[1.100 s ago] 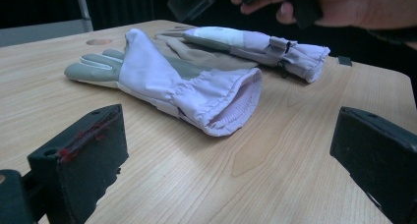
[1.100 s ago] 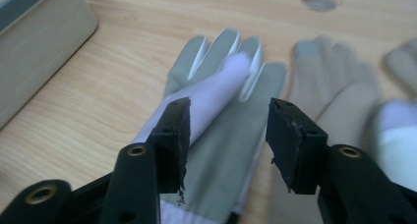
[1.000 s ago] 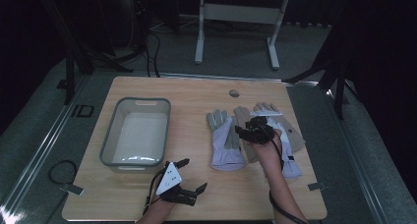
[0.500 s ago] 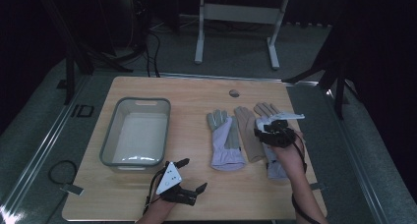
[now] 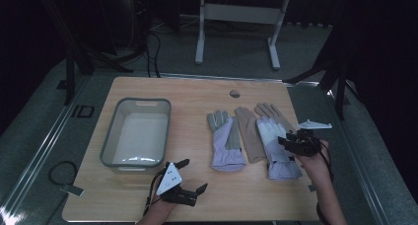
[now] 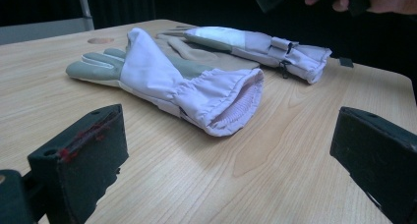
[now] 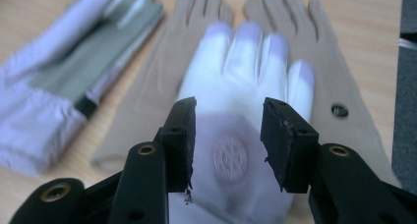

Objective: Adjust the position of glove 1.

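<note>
Lying on wooden table (image 5: 197, 94): gloves; dark room; right gripper (image 7: 227, 130) jaws closing, nothing pinched; left gripper (image 5: 190, 178) jaws spread.

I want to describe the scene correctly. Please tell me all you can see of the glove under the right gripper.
The right-hand lilac glove lies flat on the wooden table, fingers pointing away from the person. It looks like soft fabric, with a pale whitish back, lilac fingertips, a gathered lilac cuff and a small strap near the cuff. It rests partly on a beige glove. The right gripper hovers above it, jaws apart, having just been closing, with nothing clamped between them.
</note>
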Demonstrator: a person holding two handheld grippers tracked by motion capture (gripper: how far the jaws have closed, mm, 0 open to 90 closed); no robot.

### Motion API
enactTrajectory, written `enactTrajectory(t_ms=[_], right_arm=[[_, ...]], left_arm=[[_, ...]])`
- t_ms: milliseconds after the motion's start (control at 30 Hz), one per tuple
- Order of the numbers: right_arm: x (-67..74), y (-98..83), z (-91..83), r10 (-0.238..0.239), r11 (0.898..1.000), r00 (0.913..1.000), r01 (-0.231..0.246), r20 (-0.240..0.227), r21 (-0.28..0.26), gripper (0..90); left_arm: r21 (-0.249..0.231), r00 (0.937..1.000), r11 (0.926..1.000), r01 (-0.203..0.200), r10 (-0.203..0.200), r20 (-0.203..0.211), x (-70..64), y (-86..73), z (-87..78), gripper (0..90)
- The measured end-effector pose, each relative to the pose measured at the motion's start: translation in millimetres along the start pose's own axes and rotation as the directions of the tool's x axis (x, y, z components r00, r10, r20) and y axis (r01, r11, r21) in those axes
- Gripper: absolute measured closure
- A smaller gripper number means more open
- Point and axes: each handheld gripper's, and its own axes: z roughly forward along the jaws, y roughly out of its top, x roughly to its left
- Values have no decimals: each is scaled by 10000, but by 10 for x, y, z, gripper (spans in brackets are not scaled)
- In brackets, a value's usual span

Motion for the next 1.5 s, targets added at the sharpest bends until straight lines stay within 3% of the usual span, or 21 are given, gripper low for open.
enactTrajectory(t_ms=[233,600,733,900,1133,1333,1500], right_arm=[[-63,-169,54,25,9996,9996,-16,-294,299,566],[-175,-279,355,-340,9934,9973,409,-650,1073,504],[-188,-334,415,-341,9938,9950,437,-940,1018,576],[-164,-391,416,-323,9962,9948,399,-968,777,633],[-90,-412,379,-72,9983,9982,107,-595,580,771],[-70,-370,271,355,9979,9966,-312,-746,570,791],[-62,-280,121,358,9984,9965,-325,-761,453,799]], left_arm=[[13,10000,10000,-6,6,-21,-2,0,1,7],[22,10000,10000,-12,12,-17,-3,1,1,7],[46,10000,10000,-24,24,-5,-3,2,3,7],[33,10000,10000,-1,1,3,-4,1,4,7],[41,10000,10000,14,-14,-26,-2,2,3,7],[33,10000,10000,11,-11,-34,-2,2,2,7],[35,10000,10000,10,-10,-43,-2,2,2,7]])
